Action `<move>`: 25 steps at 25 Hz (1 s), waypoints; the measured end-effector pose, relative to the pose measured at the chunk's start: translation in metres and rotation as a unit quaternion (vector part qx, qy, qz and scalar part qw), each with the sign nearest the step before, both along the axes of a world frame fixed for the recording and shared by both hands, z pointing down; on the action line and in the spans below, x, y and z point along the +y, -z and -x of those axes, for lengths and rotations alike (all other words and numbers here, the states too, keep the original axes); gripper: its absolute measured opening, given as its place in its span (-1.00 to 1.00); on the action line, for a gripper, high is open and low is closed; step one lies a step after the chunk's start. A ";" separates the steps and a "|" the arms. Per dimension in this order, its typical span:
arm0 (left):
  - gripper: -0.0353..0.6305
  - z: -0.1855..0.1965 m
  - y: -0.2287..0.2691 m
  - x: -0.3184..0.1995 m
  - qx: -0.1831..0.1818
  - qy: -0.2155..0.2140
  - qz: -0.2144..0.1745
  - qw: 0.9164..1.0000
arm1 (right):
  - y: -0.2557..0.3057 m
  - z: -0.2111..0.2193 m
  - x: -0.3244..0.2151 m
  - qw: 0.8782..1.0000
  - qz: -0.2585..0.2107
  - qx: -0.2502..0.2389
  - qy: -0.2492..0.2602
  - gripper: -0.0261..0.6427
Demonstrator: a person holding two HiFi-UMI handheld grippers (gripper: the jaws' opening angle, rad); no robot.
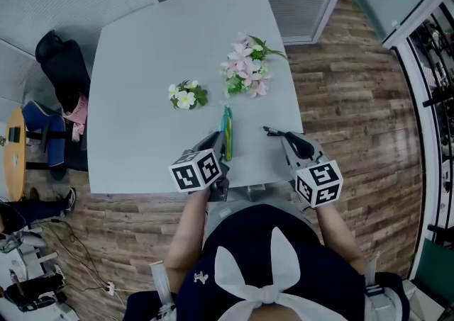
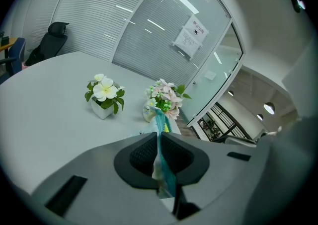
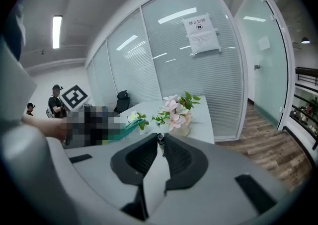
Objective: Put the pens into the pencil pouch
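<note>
Now: pouch pinched, pen ready to go in

At lower centre of the head view, the left gripper is clamped on the teal pencil pouch, which stretches edge-up from its jaws toward the pink flowers on the table. Just right of the pouch, the right gripper has its jaws drawn narrow around a thin dark pen; only its tip shows. This looks like the insertion step. Next the pen must be steered left to the pouch's mouth, which no view shows clearly.
</note>
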State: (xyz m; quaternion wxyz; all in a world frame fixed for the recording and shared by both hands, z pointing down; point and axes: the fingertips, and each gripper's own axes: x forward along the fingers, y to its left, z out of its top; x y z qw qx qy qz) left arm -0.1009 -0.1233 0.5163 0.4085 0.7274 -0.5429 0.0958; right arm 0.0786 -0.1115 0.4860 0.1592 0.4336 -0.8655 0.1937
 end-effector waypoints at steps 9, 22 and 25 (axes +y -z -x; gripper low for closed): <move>-0.77 0.000 0.003 0.000 0.003 0.000 -0.002 1.000 | 0.054 -0.011 -0.008 0.998 -0.041 -0.049 -0.015 -0.77; -0.77 -0.001 0.001 0.001 0.004 -0.003 -0.002 1.000 | 0.084 0.002 -0.003 0.994 -0.051 -0.098 0.008 -0.78; -0.77 -0.002 0.001 0.002 0.004 -0.003 -0.002 1.000 | 0.087 0.009 -0.002 0.993 -0.052 -0.106 0.018 -0.78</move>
